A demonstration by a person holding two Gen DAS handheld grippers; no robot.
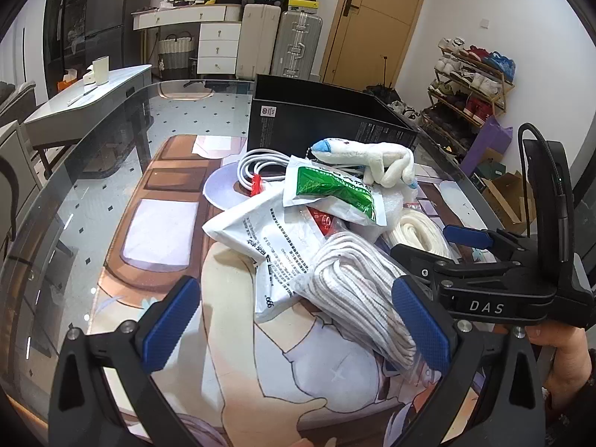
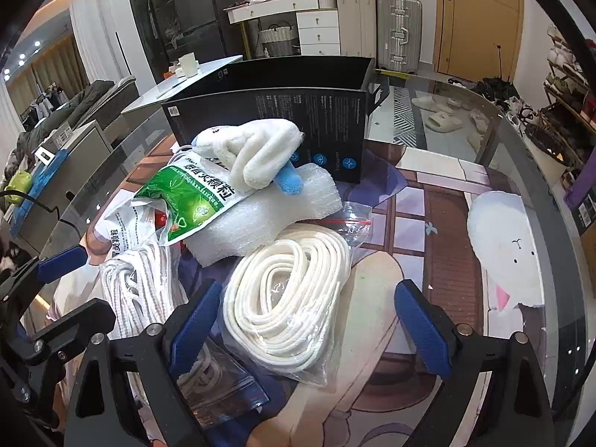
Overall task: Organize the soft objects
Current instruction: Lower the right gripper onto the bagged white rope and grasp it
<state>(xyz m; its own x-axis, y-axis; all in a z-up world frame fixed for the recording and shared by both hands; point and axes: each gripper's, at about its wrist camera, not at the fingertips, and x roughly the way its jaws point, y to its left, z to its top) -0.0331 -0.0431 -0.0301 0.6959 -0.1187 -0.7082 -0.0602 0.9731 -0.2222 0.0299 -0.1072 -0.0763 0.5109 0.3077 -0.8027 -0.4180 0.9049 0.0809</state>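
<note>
Black plastic claws (image 1: 298, 320) (image 2: 309, 331) with blue ribbed pads (image 1: 169, 322), silver screws, "DAS" lettering, one black cable (image 1: 529, 171).

Left hand-held gripper (image 1: 294, 320) over printed mat (image 1: 156, 231) on glass table (image 1: 111, 119), jaws wide apart, blue pads clear of everything. Bagged grey-white cord bundle (image 1: 357, 283) lies between them, nearer the right pad. Behind it: white printed pouch (image 1: 260, 231), green-and-white packet (image 1: 331, 190), white plush toy (image 1: 368, 160) on top, coiled white cable (image 1: 260, 167). Black box (image 1: 320, 119) stands beyond the heap. Right hand-held gripper (image 1: 465, 249) reaches in by cream rope coil (image 1: 417, 231), jaws apart.
</note>
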